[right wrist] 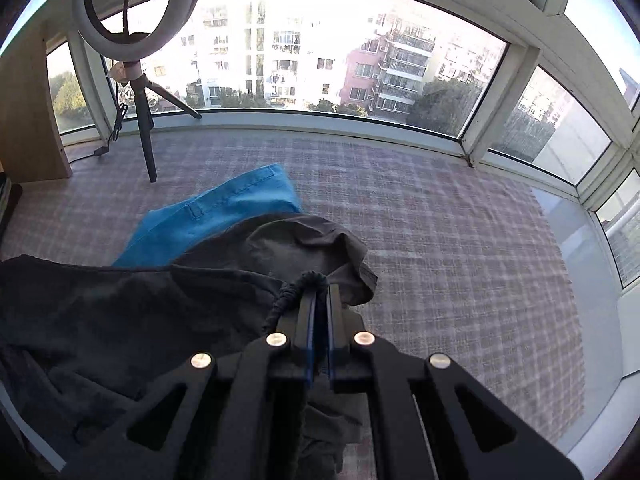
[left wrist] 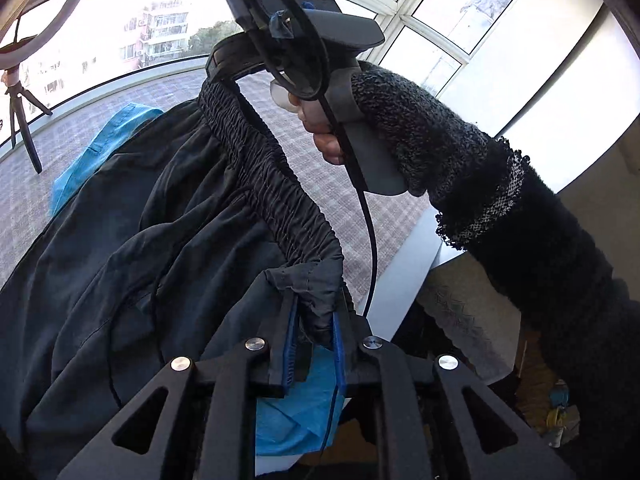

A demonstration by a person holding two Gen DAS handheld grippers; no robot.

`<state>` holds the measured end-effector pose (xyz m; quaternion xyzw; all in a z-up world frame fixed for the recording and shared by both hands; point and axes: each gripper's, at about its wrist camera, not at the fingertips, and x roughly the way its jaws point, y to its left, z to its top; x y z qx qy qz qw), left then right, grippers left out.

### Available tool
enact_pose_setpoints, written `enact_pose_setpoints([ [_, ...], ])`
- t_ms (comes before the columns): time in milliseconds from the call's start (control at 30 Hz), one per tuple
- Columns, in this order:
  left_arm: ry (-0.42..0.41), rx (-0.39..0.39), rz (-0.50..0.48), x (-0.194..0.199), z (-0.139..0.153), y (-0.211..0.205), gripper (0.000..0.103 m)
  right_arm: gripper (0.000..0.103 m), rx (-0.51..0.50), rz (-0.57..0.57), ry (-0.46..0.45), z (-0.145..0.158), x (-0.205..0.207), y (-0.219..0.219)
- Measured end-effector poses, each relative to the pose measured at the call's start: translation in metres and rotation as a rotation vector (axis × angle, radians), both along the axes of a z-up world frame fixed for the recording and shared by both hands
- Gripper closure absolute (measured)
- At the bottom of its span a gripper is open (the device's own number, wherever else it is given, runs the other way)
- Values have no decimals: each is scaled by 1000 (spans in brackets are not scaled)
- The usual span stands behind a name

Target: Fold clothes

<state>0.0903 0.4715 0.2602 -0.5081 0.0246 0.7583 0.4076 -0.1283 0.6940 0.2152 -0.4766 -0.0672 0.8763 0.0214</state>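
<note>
Your left gripper [left wrist: 314,336] pinches one end of the dark shorts' [left wrist: 160,220] elastic waistband [left wrist: 260,160], pads slightly apart around bunched cloth; your right gripper [right wrist: 319,300] is clamped on the other end. The shorts drape onto the checked cloth surface [right wrist: 440,240], over a blue garment [right wrist: 224,212]. You appear to be laying them out; next, spread the waistband flat before folding.

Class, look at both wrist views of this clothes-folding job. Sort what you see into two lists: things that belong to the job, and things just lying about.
Belonging to the job:
- dark shorts, elastic waistband stretched between both grippers
- left gripper, fabric between its fingers
- right gripper, shut on the waistband
- blue garment, partly under the shorts
- checked cloth surface

Just lying about:
- ring light on a tripod
- wooden panel
</note>
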Motion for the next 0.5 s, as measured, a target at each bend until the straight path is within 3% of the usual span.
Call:
enact_pose_setpoints([
  [133, 10, -35, 133, -10, -1, -108, 81, 98, -26, -3, -38, -6, 4, 6],
  [233, 29, -106, 316, -27, -18, -214, 81, 96, -6, 7, -59, -5, 17, 5],
  [367, 19, -218, 652, -41, -45, -372, 80, 91, 53, -20, -4, 26, 55, -4],
  [500, 5, -241, 936, -49, -67, -521, 79, 86, 29, 52, 97, 73, 89, -57],
])
